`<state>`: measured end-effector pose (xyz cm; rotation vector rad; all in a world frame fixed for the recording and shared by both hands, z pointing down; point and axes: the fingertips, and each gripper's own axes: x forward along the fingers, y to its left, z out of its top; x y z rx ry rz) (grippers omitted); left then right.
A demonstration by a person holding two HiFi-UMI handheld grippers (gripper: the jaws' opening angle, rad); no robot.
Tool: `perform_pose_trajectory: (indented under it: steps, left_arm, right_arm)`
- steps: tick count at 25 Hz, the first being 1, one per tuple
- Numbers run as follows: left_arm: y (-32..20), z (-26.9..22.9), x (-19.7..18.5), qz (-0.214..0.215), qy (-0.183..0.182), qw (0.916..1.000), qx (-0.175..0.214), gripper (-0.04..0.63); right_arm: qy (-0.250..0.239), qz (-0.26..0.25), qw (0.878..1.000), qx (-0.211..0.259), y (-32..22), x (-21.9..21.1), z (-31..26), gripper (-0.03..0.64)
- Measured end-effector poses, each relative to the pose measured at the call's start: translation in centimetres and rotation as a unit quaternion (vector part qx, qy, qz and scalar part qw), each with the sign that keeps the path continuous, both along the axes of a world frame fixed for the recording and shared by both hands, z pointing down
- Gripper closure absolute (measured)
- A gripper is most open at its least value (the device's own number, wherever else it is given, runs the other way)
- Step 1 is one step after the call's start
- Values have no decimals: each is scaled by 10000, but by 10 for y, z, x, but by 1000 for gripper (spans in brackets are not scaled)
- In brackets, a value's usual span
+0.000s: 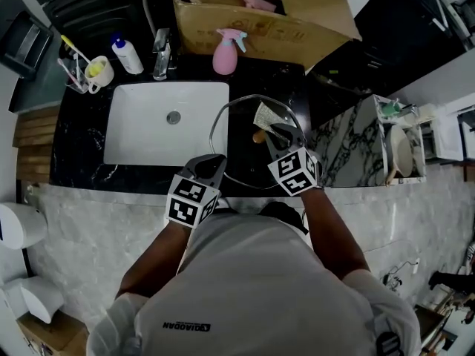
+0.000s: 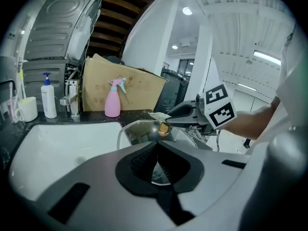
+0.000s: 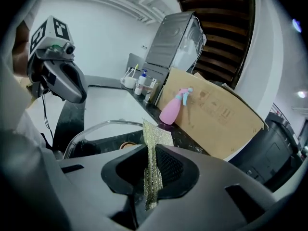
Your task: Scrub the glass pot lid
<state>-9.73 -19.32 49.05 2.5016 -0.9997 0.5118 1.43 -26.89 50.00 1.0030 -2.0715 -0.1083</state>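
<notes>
The glass pot lid (image 1: 241, 150) stands tilted on the black counter right of the sink, its brown knob (image 1: 259, 136) near the middle. My left gripper (image 1: 211, 163) is at its near-left rim, and in the left gripper view the left gripper (image 2: 155, 146) is shut on the lid (image 2: 139, 131) below the knob (image 2: 163, 128). My right gripper (image 1: 280, 133) is over the lid by the knob. In the right gripper view it (image 3: 151, 150) is shut on a gold-green scouring cloth (image 3: 154, 138) that sticks out above the lid's rim (image 3: 96, 128).
A white sink (image 1: 148, 143) with a faucet (image 1: 161, 54) lies left of the lid. Behind are a pink spray bottle (image 1: 225, 53), a cardboard box (image 1: 260, 21), a soap bottle (image 1: 128, 54) and a cup with toothbrushes (image 1: 96, 73). A marble-topped unit (image 1: 349, 143) stands right.
</notes>
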Motion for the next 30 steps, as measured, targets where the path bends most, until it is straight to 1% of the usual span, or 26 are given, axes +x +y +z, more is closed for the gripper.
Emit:
perform_pose_trajectory:
  steps: [3,7,9,12,14,21,30]
  left_arm:
    - [1,1,-6,-2,55,10000,-5,580]
    - [1,3,-12,-102,133,9999,-11,580]
    - [2,4,-14,-159,178,9997,-53,580]
    - [7,6,-14,-203,230,9995,-86,580]
    - [9,8,-16,-251,247,9993,-103,580]
    - [15,9,-17,-271,216,9993,-106,580]
    - [17,8,-23,-304,179,9994,-59,580]
  right_arm:
    - [177,-47,9998,-74,3,-7,6,551]
    - [119,-9,9997,-202,4,-12,9,551]
    - [-76,92,9995,-309,4,-13,11,551]
    - [-580,287,9967,-489,4,-13,12,549]
    - [-706,326,9956,-532,3,-12,13,549]
    - [-615,211,9965,-529,7,-16,16,549]
    - [-679,-2,9960,-574,20,-36,15,540]
